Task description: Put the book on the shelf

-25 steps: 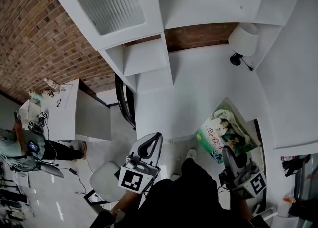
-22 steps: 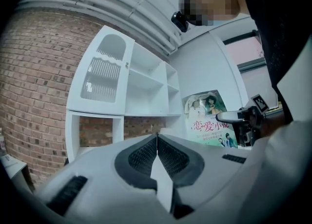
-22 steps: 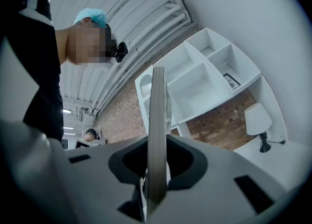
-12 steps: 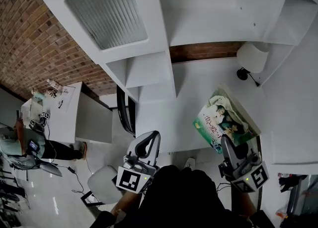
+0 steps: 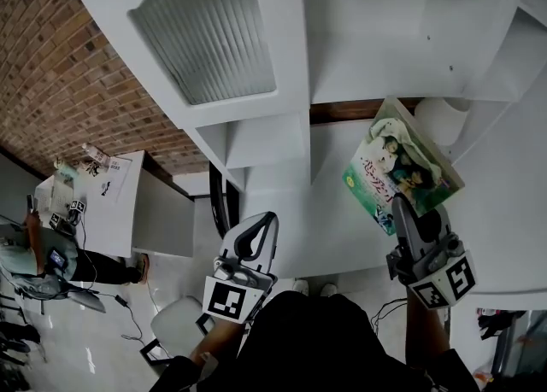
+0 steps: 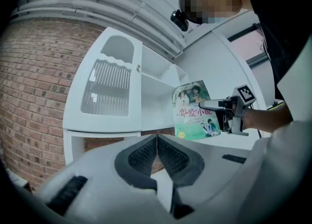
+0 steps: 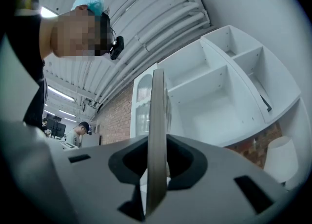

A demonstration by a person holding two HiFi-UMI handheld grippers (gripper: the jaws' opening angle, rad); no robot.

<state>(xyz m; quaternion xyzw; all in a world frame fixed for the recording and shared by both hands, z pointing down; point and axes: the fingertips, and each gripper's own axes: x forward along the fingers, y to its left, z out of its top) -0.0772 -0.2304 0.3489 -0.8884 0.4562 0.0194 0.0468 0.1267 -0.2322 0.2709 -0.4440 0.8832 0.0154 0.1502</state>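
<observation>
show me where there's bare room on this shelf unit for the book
The wide compartment right of the ribbed-glass door is bare, as is the small cubby under that door. The desk top below is bare up to the lamp; that right corner, behind the book, is tight.

Head view: lower corner of the book [image 5: 397,164] hidden behind the right gripper [image 5: 403,208]; shelf [image 5: 376,23] cut off at upper edge; cover print too small to read.

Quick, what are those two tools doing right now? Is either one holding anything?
Left tool: closed, with nothing between its jaws.
Right tool: closed on the book, gripping it by its edge.
</observation>
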